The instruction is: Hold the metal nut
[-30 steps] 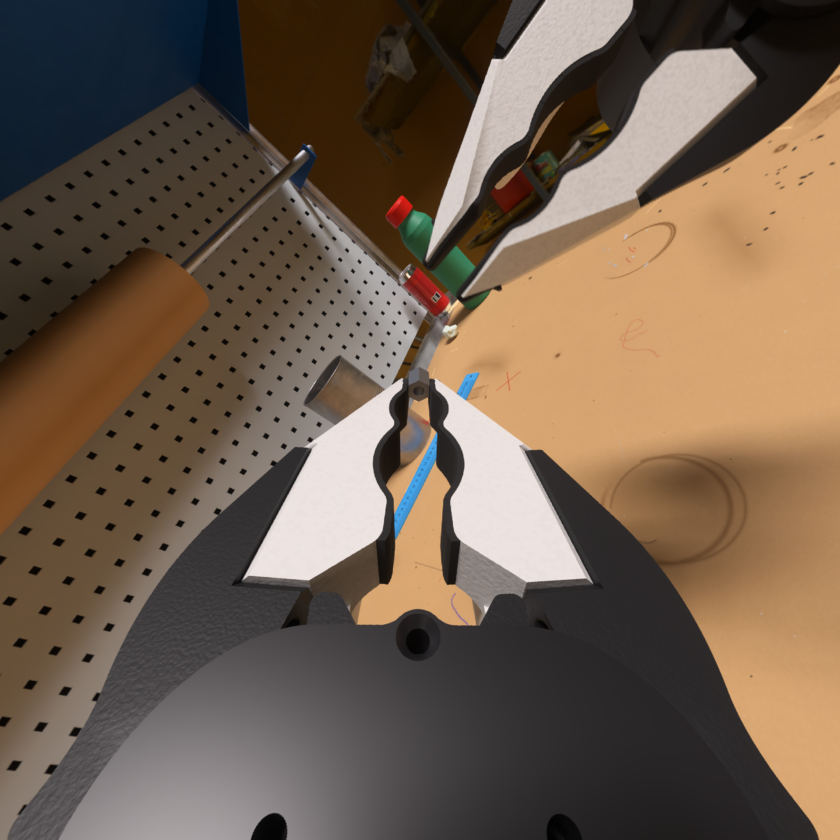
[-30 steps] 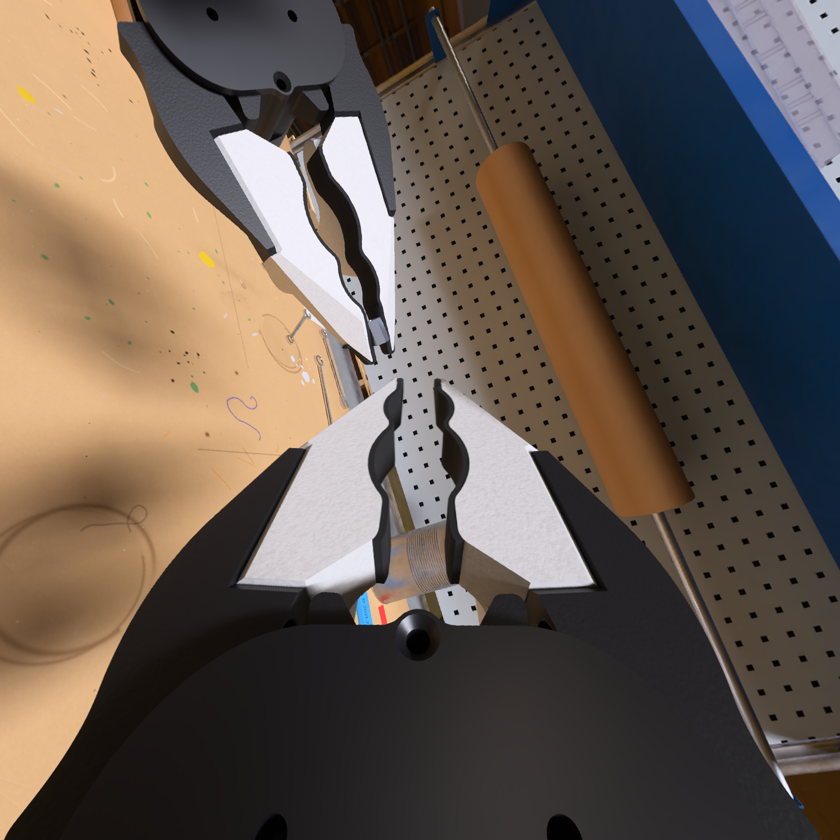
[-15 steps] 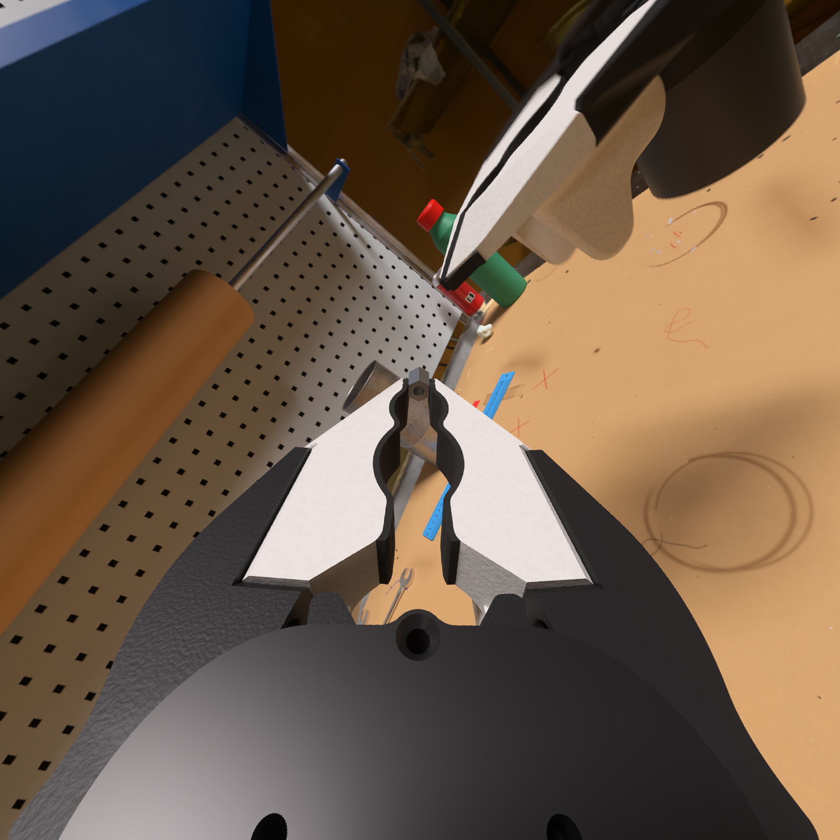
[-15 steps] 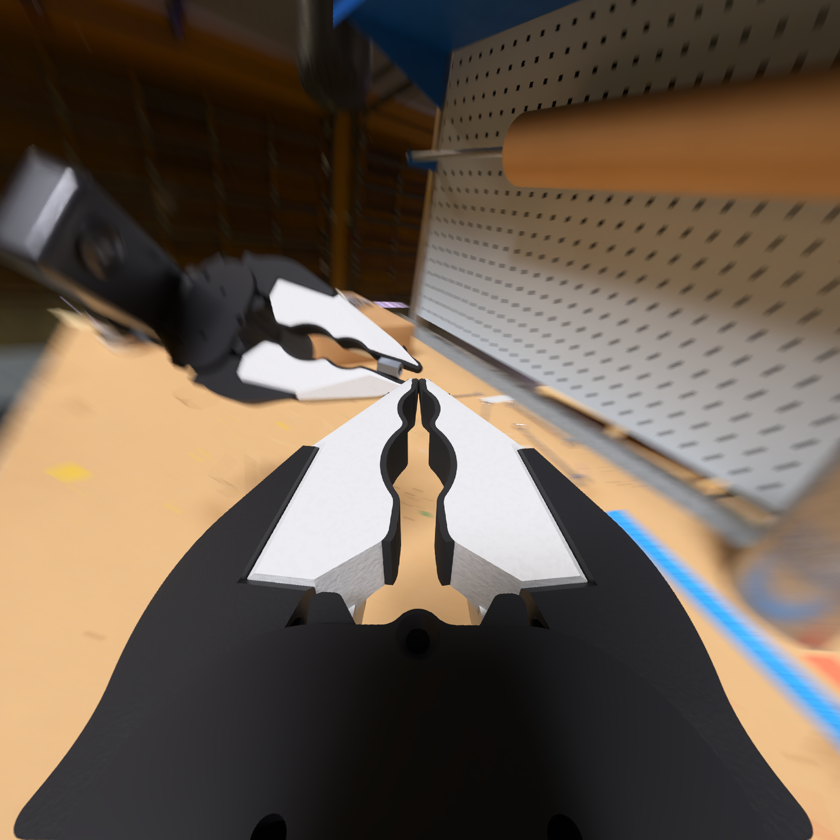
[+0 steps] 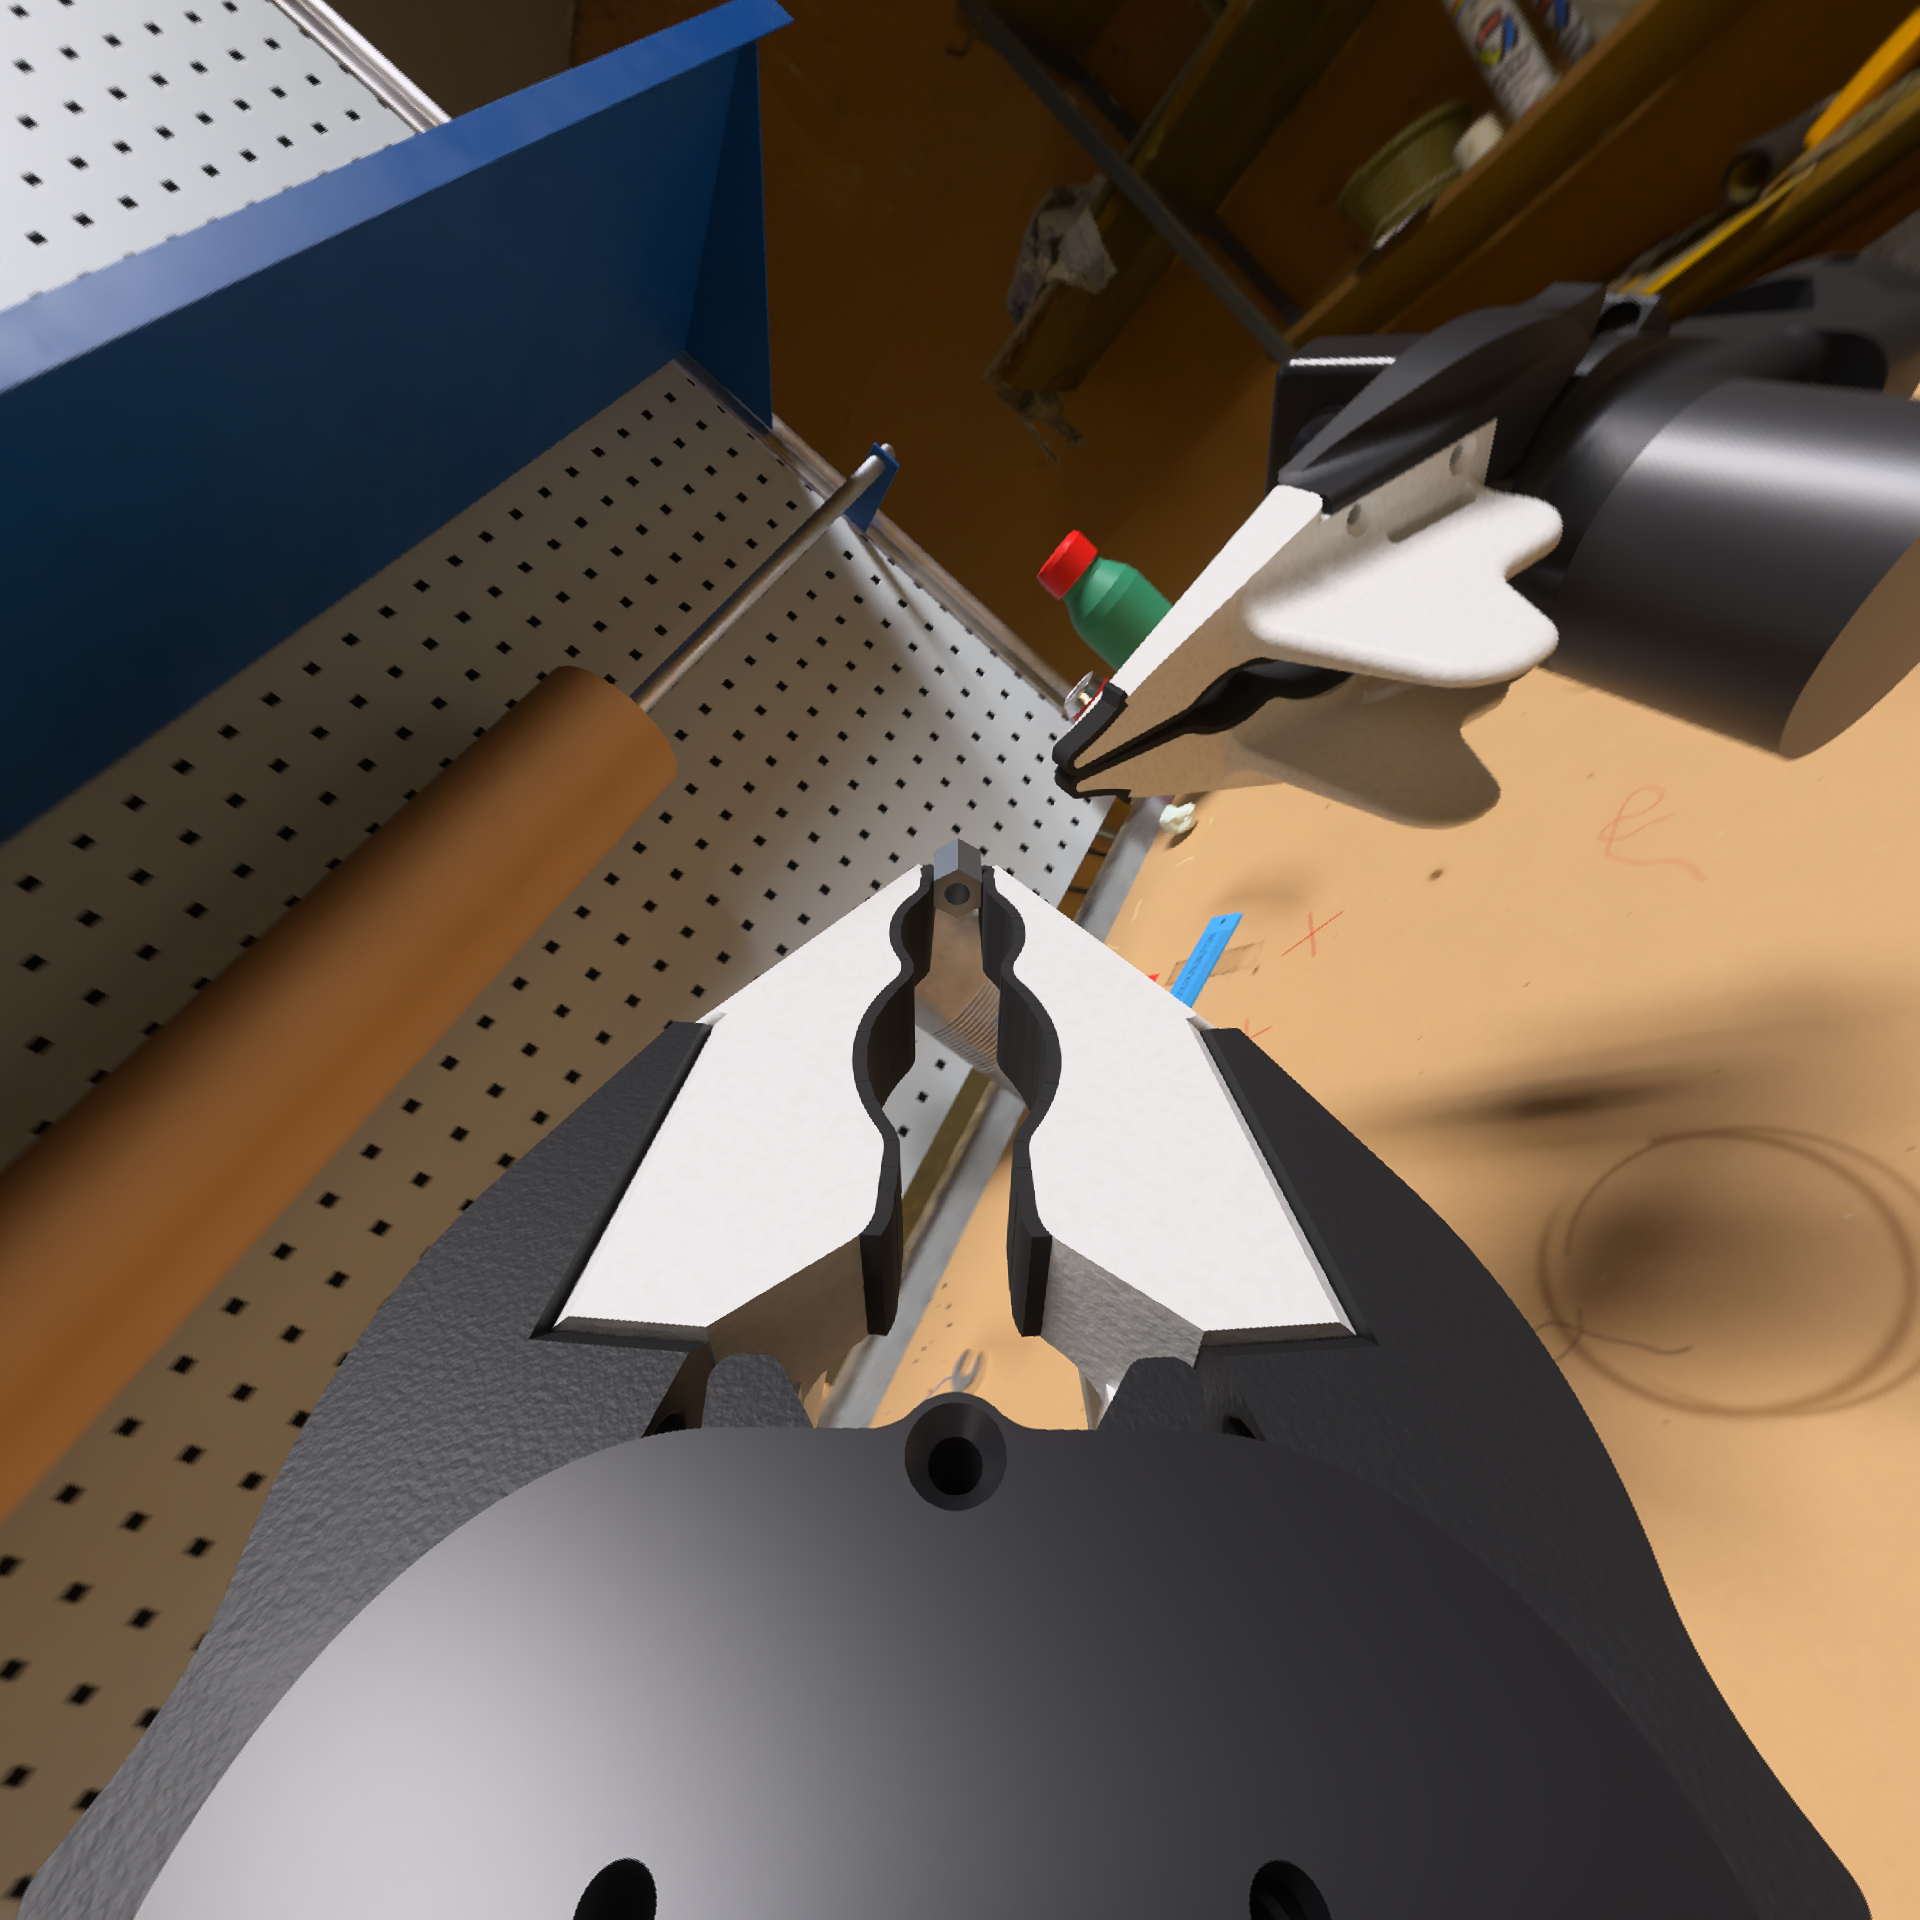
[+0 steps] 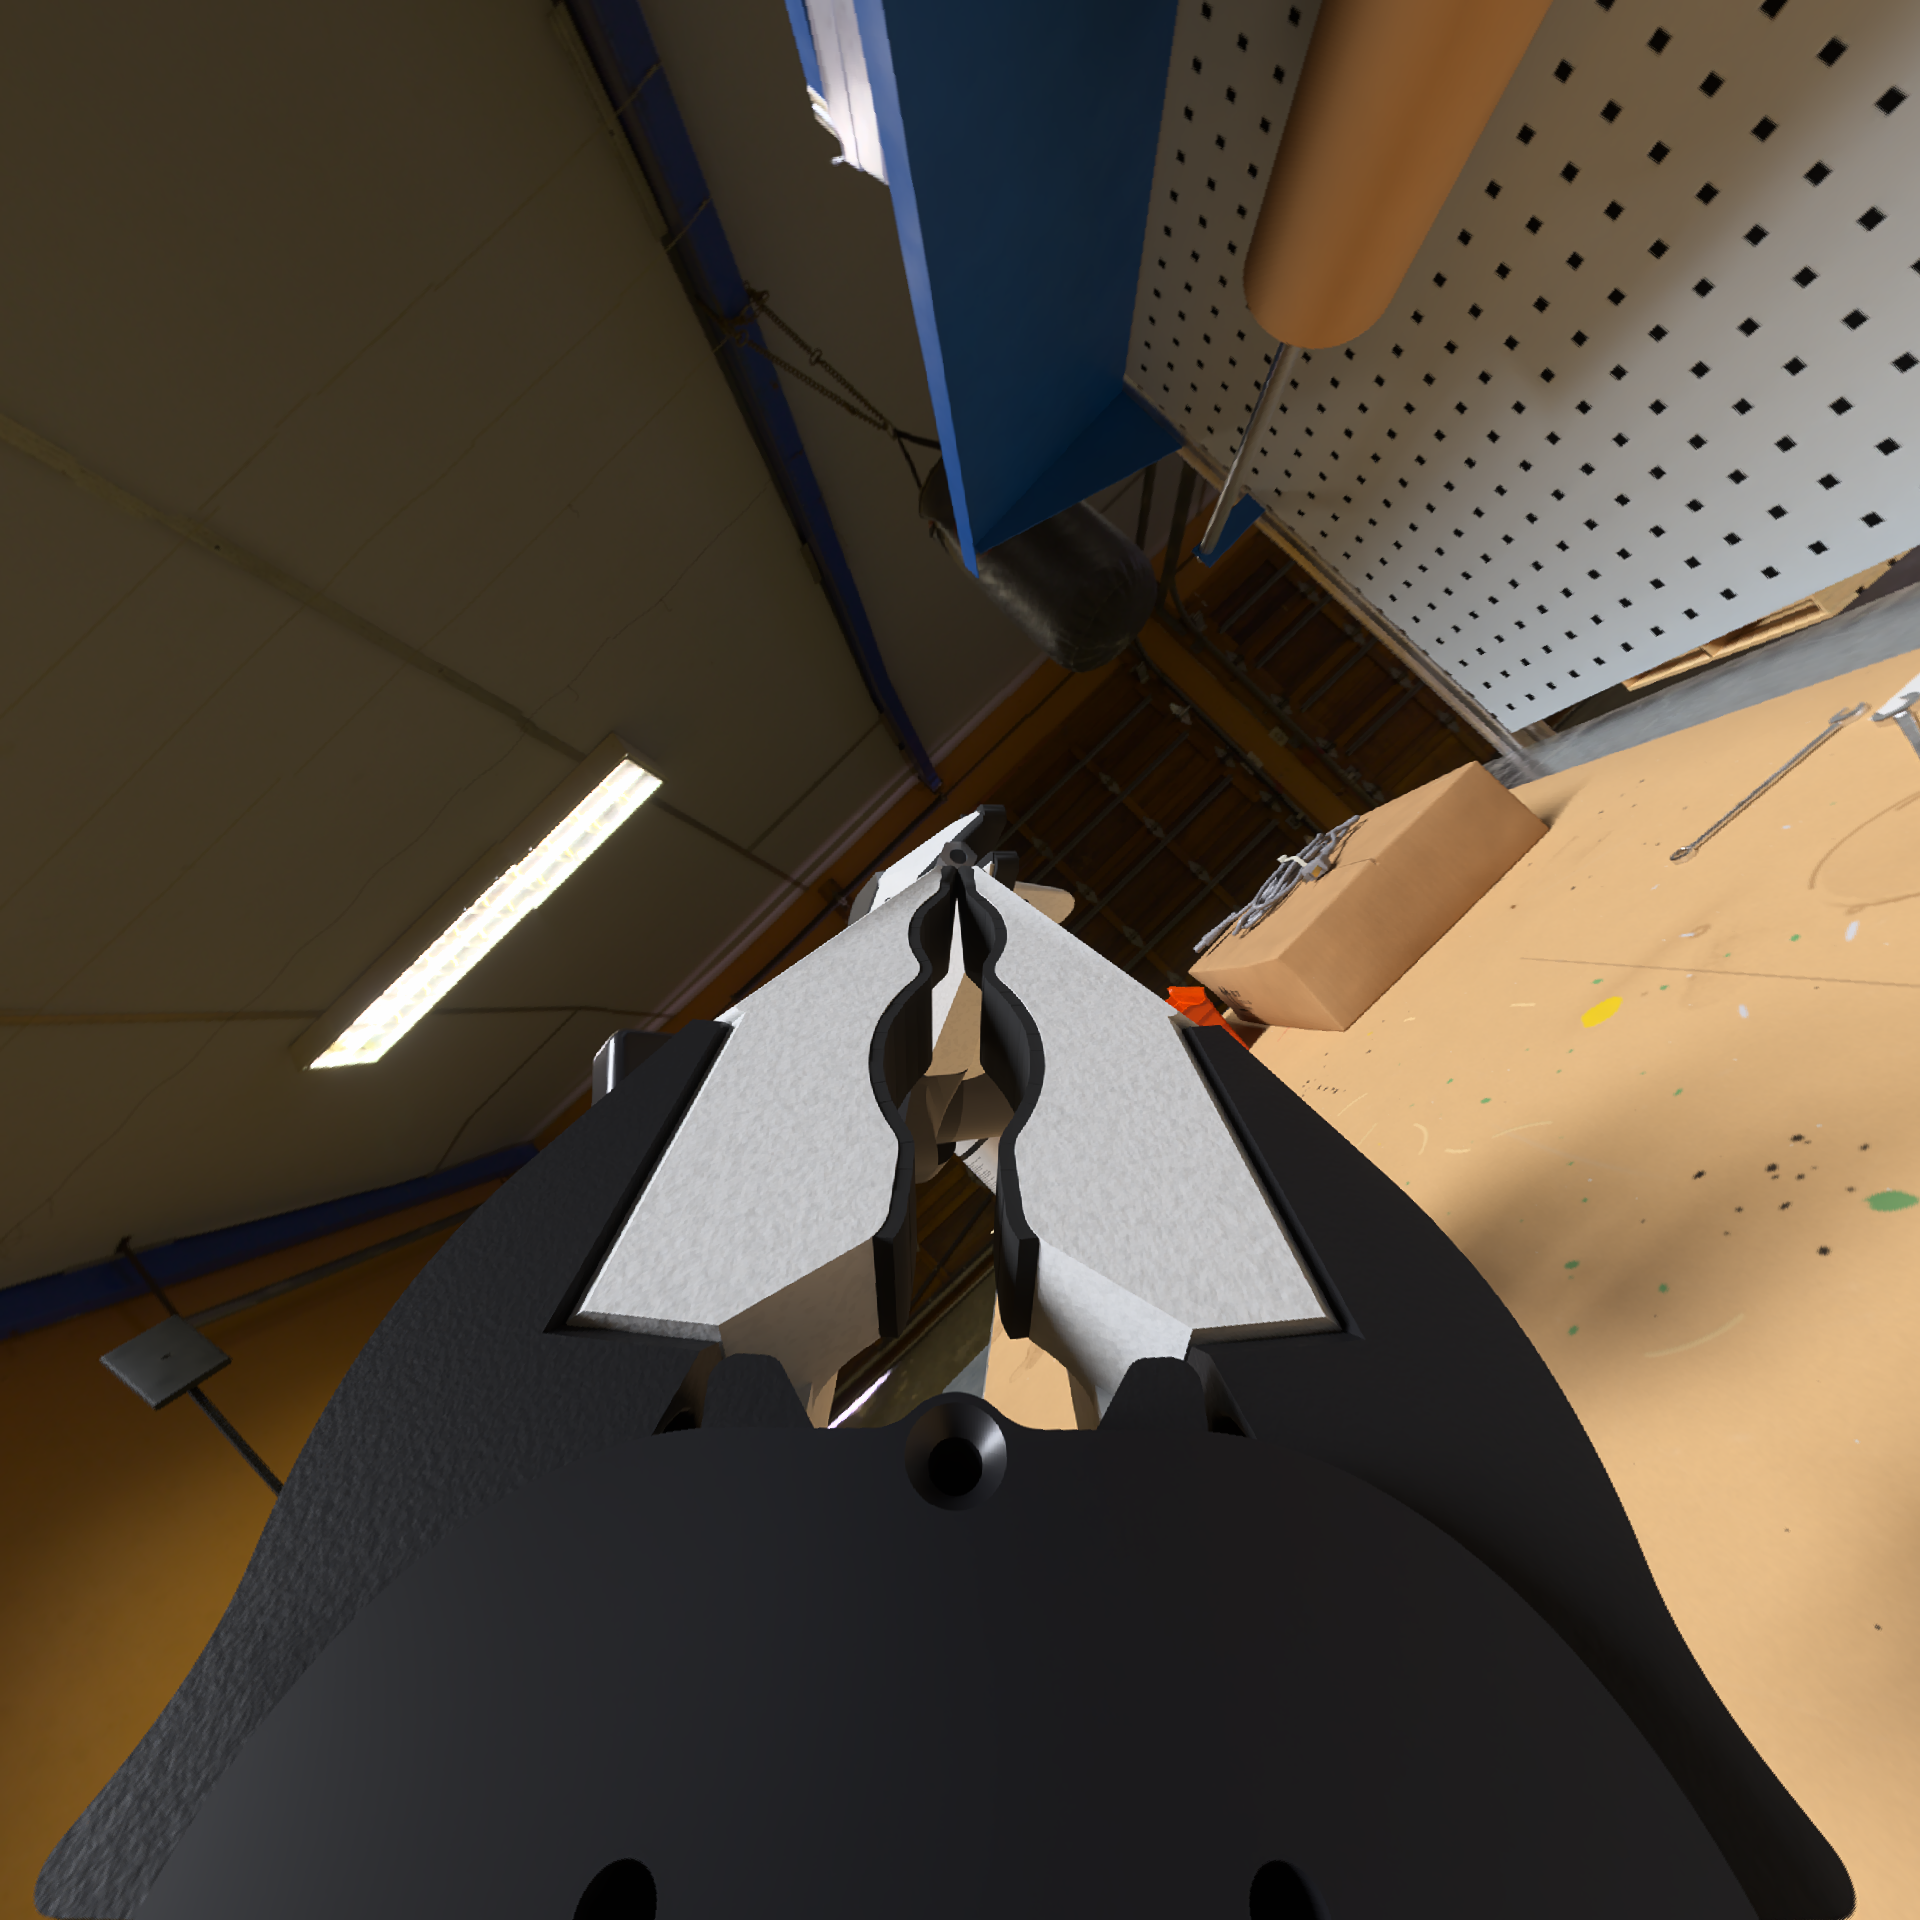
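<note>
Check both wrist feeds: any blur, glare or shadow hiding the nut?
Left wrist view: sharp; metal nut clear at the left gripper tips, soft shadows only on the workbench. Right wrist view: sharp too; ceiling light is bright but off to the side, right gripper tips unobscured.

Metal nut (image 5: 957, 879): dull grey steel, faceted, at 12 o'clock of the left gripper (image 5: 957, 891), whose pads are matt white and whose shell is rough black plastic. Pegboard (image 5: 416, 727): smooth painted sheet. Roll (image 5: 312, 987): matt brown paper. Benchtop (image 5: 1558, 1039): scuffed matt fibreboard. Bottle (image 5: 1107, 597): glossy green plastic.
</note>
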You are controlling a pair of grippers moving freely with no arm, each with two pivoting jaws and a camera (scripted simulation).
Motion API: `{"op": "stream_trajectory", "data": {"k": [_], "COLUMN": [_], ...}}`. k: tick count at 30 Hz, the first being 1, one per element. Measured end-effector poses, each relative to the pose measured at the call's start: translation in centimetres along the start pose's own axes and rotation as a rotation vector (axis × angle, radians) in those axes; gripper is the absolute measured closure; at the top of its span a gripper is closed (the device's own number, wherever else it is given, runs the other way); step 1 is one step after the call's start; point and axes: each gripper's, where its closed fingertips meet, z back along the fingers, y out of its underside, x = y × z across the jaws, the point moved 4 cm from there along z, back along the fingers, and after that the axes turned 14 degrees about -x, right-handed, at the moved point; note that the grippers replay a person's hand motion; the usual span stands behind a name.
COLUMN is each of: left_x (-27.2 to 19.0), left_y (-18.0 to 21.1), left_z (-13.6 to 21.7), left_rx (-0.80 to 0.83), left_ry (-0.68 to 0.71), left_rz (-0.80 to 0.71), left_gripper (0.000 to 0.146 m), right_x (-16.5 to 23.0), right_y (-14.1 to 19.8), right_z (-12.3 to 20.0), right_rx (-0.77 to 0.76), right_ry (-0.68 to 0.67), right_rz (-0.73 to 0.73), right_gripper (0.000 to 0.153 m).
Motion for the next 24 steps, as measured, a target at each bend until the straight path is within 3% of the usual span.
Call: {"op": "stream_trajectory", "data": {"k": [9, 16, 20, 22, 24], "left_x": [-0.6, 0.1, 0.2, 0.4, 0.6], "left_y": [-0.4, -0.3, -0.3, -0.3, -0.1], "left_z": [-0.2, -0.3, -0.4, -0.3, -0.2], "left_rx": [-0.058, -0.090, -0.099, -0.101, -0.099], "left_ry": [0.052, 0.026, 0.019, 0.016, 0.017], "left_rz": [0.213, 0.440, 0.494, 0.515, 0.538], "left_gripper": [0.138, 0.138, 0.138, 0.138, 0.138], "right_x": [-0.1, 1.7, 1.6, 1.6, 1.9], "right_y": [0.0, -0.6, -0.9, -1.0, -1.3], "right_z": [-0.1, -0.1, -0.2, -0.1, 0.1], "right_rx": [0.017, 0.122, 0.054, 0.083, 0.126], "right_ry": [0.047, -0.025, -0.017, 0.012, 0.025], "right_rz": [0.067, 0.222, 0.240, 0.358, 0.569], "right_gripper": [0.153, 0.153, 0.153, 0.142, 0.134]}}
